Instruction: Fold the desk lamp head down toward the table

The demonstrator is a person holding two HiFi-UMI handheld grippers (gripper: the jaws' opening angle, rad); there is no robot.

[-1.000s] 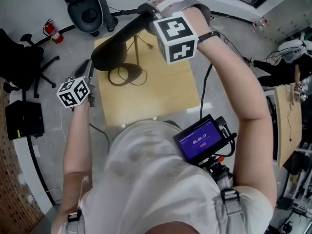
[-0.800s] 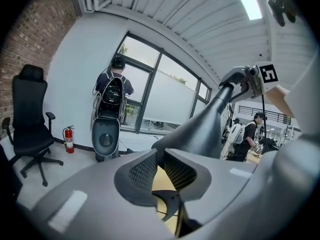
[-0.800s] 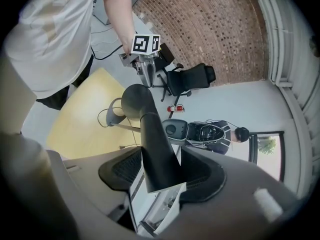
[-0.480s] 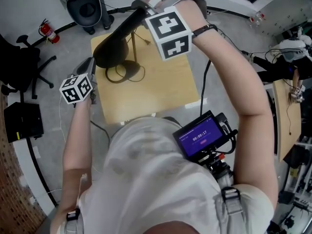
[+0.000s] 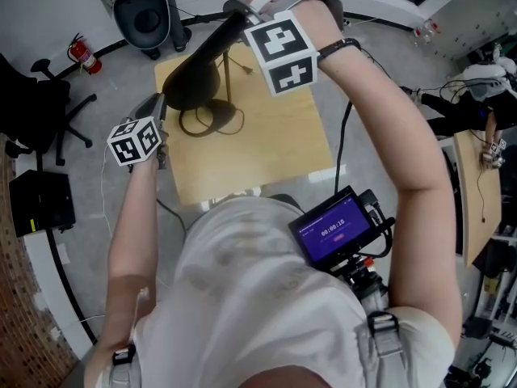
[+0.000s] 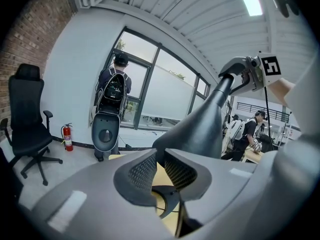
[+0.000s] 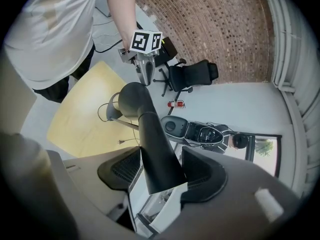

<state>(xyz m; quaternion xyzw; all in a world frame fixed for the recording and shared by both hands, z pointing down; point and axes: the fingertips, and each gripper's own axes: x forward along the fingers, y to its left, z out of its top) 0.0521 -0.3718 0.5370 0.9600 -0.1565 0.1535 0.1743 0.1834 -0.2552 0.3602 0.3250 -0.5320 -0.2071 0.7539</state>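
The dark grey desk lamp stands on a small wooden table (image 5: 266, 148), with its ring base (image 5: 212, 121) and thin stem (image 5: 227, 75). Its cone-shaped head (image 5: 198, 69) slants down to the left. My right gripper (image 5: 236, 14) is at the head's raised narrow end. The narrow end (image 7: 150, 134) lies between the jaws of my right gripper (image 7: 160, 171), which have just been opening and stand wide. My left gripper (image 5: 159, 105) hovers at the table's left edge, close to the head's wide end (image 6: 200, 129). The jaws of my left gripper (image 6: 160, 166) are almost together, with nothing between them.
On the floor to the left are a black office chair (image 5: 40, 103), a fire extinguisher (image 5: 83, 51) and a black box (image 5: 36, 200). A dark rounded machine (image 5: 145, 14) stands behind the table. A screen rig (image 5: 339, 233) hangs at my chest. People stand by the window (image 6: 114, 89).
My left gripper has drifted right and closer to the lamp head's wide end. The right gripper has stayed at the narrow end, and the head's slant looks much the same.
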